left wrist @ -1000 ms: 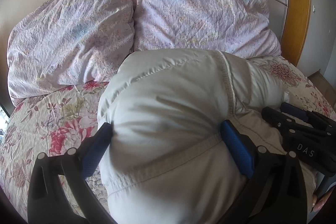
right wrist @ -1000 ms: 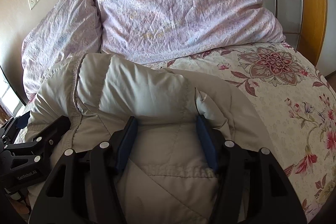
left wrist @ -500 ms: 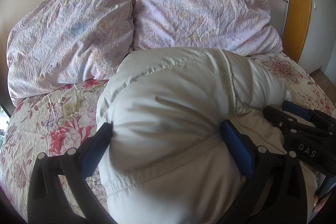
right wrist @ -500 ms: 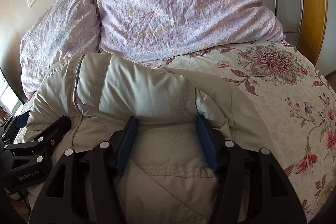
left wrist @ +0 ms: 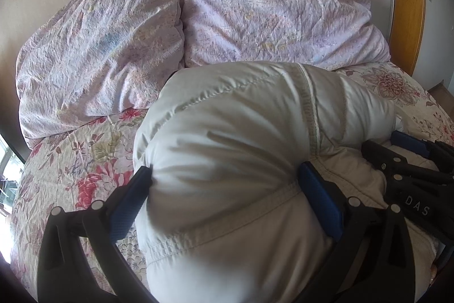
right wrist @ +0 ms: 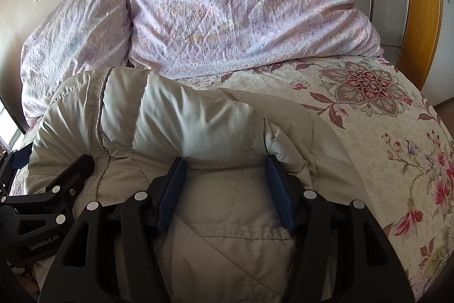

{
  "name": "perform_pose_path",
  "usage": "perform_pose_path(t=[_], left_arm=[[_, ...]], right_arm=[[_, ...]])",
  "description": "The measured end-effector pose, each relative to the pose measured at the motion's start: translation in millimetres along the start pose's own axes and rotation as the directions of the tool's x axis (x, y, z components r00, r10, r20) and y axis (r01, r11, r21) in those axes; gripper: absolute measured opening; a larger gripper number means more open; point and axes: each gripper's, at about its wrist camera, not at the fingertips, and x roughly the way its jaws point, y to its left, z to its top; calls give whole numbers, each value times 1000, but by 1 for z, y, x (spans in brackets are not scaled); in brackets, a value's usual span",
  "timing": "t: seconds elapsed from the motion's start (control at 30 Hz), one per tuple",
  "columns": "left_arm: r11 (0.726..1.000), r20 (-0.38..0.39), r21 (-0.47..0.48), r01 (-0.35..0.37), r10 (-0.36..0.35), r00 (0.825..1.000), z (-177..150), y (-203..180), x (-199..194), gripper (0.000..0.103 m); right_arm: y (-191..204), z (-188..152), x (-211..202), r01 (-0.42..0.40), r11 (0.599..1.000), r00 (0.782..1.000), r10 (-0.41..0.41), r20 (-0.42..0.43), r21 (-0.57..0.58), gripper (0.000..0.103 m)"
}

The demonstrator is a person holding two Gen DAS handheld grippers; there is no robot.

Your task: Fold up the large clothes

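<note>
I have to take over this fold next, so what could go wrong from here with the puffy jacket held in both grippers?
1. The beige padded jacket bulges thickly between the left gripper pads; the slick, springy fabric may slip out or puff open again.
2. The right gripper squeezes only a bunched part, so loose layers could sag unevenly.
3. Both grippers sit close together on the bundle; they might knock into each other.

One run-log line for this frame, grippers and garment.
left gripper: shut on puffy jacket | right gripper: shut on puffy jacket | jacket: bundled on floral bedspread | pillows: behind
</note>
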Motion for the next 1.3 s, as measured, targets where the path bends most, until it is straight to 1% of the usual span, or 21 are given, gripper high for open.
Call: perform_pose_path(t=[0.37, 0.47, 0.57, 0.7, 0.87, 0.97, 1.1, 1.17, 1.23, 1.27, 1.3], left_arm=[[1000, -1, 1, -7, 7, 1000, 0, -1, 2, 101], [999, -8, 12, -34, 34, 999, 1, -4, 5, 101], [998, 2, 24, -53, 53, 999, 1, -6, 4, 101], [999, 10, 24, -45, 45, 999, 0, -5, 2, 101], [999, 19, 20, -33, 33, 999, -1, -5, 0, 101], [999, 21, 24, -43, 42, 999, 0, -7, 0, 101], [997, 26, 20, -70, 69, 997, 1, -10, 0, 101], [998, 33, 14, -65, 64, 997, 0, -8, -2, 101], [999, 47, 14, -30, 30, 998, -2, -3, -14, 101], [1000, 62, 11, -9, 8, 998, -5, 3, -23, 101], [1000, 76, 4, 15, -16, 997, -8, 9, -34, 101]], right_arm=[[-1, 0, 1, 3, 1000, 1000, -3, 0, -4, 59], [1, 1, 2, 22, 1000, 1000, -22, -4, -7, 59], [3, 0, -1, 40, 999, 999, -40, 5, -13, 59], [0, -1, -10, 23, 1000, 1000, -22, 16, -7, 59], [-1, -13, -28, 45, 999, 999, -44, 32, -27, 59], [-6, -18, -22, 28, 1000, 999, -28, 37, -8, 60], [-5, -13, -14, 39, 999, 999, -39, 18, -16, 60], [-4, -7, -14, 43, 999, 999, -43, -3, -23, 62], [-3, -2, -19, 39, 999, 999, -40, -34, -36, 64], [-5, 3, -27, 30, 999, 998, -32, -62, -35, 71], [-8, 6, -36, 21, 999, 997, -23, -67, -25, 78]])
